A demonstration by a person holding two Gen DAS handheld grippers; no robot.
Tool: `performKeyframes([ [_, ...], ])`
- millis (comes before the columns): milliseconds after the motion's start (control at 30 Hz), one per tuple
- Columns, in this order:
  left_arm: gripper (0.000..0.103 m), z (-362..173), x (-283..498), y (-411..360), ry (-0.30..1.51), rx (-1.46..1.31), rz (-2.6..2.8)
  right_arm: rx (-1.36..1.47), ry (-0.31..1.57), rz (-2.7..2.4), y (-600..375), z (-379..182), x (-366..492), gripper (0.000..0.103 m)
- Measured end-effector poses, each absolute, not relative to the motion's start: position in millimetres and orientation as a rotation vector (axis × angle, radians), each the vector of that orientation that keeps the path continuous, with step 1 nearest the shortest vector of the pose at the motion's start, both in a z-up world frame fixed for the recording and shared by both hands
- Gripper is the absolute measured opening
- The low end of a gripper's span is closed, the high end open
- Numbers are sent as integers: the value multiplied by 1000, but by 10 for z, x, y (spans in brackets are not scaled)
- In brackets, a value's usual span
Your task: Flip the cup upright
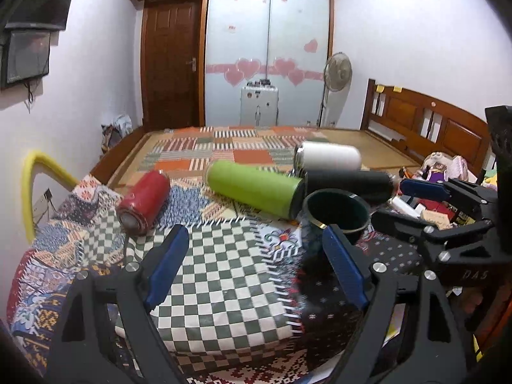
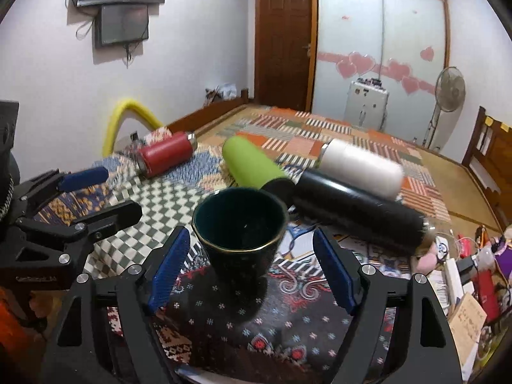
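Observation:
A dark green cup (image 2: 239,236) with a gold rim stands upright, mouth up, on the patterned blanket (image 2: 224,320). My right gripper (image 2: 251,243) is open with its blue pads on either side of the cup, not touching it. In the left wrist view the cup (image 1: 336,214) sits just beyond the right pad of my left gripper (image 1: 256,240), which is open and empty over the checkered patch. The right gripper (image 1: 425,198) shows at the right of that view, and the left gripper (image 2: 86,188) at the left of the right wrist view.
Several flasks lie on their sides behind the cup: red (image 2: 166,156), green (image 2: 252,166), black (image 2: 361,211) and white (image 2: 361,166). Clutter of small items (image 2: 464,275) lies at the right. A wooden headboard (image 1: 428,121) and bed mat lie beyond.

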State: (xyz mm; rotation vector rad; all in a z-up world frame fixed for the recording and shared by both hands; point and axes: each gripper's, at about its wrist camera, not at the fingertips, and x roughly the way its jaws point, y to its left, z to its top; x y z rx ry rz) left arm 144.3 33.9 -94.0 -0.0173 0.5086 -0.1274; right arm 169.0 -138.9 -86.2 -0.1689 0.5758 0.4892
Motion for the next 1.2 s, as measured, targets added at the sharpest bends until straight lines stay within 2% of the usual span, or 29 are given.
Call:
performKeyframes([
  [367, 88, -275, 674, 81, 296, -9, -107, -44, 358, 426, -1812, -204, 988, 78],
  [433, 91, -167, 504, 29, 250, -6, -98, -17, 311, 418, -1888, -107, 828, 84],
  [600, 94, 14, 127, -99, 158, 6, -76, 17, 223, 400, -1974, 23, 481, 84],
  [767, 103, 45, -74, -130, 131, -3, -59, 51, 178, 390, -1993, 32, 293, 95],
  [900, 103, 17, -134, -133, 140, -17, -56, 62, 153, 369, -1984, 1, 204, 103],
  [1200, 103, -9, -189, -146, 138, -8, -38, 42, 138, 340, -1973, -32, 116, 103],
])
